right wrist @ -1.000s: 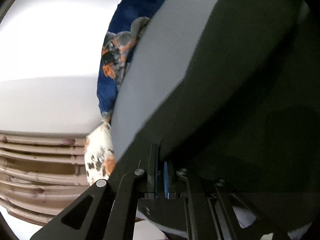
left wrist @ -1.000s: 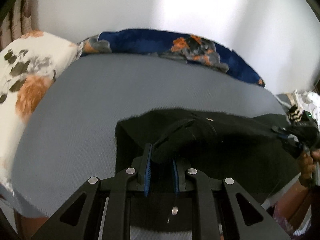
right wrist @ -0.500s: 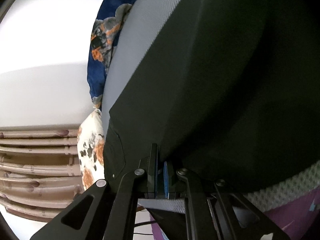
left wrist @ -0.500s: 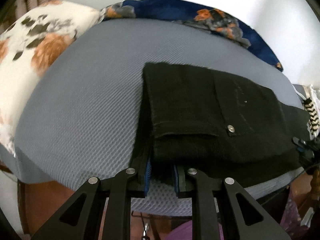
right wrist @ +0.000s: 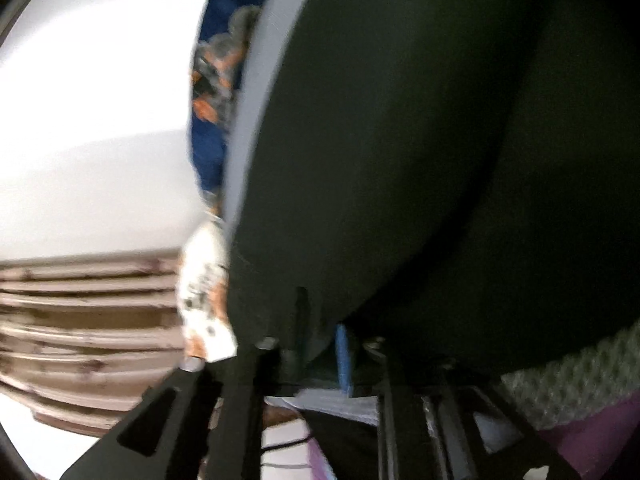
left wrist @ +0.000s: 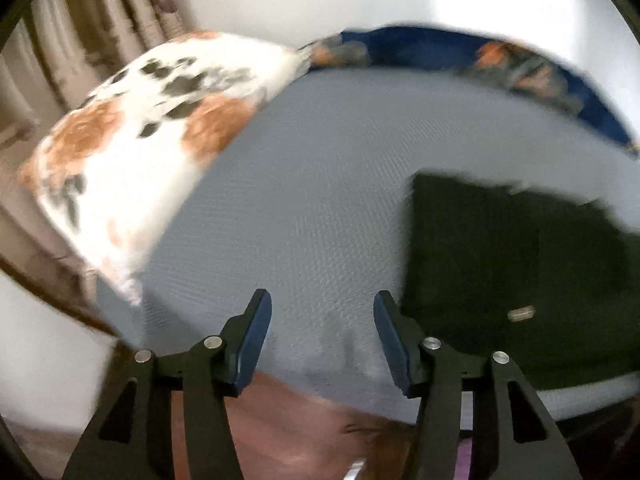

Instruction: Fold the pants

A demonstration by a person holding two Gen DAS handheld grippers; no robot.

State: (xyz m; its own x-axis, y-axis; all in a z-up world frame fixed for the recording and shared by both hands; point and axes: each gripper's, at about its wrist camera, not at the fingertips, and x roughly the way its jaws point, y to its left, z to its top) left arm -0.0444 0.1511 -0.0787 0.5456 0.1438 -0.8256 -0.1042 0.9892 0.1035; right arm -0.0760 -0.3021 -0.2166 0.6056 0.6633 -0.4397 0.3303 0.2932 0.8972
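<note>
the left gripper (left wrist: 322, 320), jaws just opened and empty, hangs beside the folded black cloth pants (left wrist: 516, 276) at lower right on the grey mesh mattress (left wrist: 320, 184), while the right gripper (right wrist: 320, 336) loosens, cloth between its jaws.

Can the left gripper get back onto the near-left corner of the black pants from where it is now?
Probably yes. The left gripper has just been opening, nothing between its jaws. The black pants lie just right of it on bare grey mattress, nothing between.
</note>
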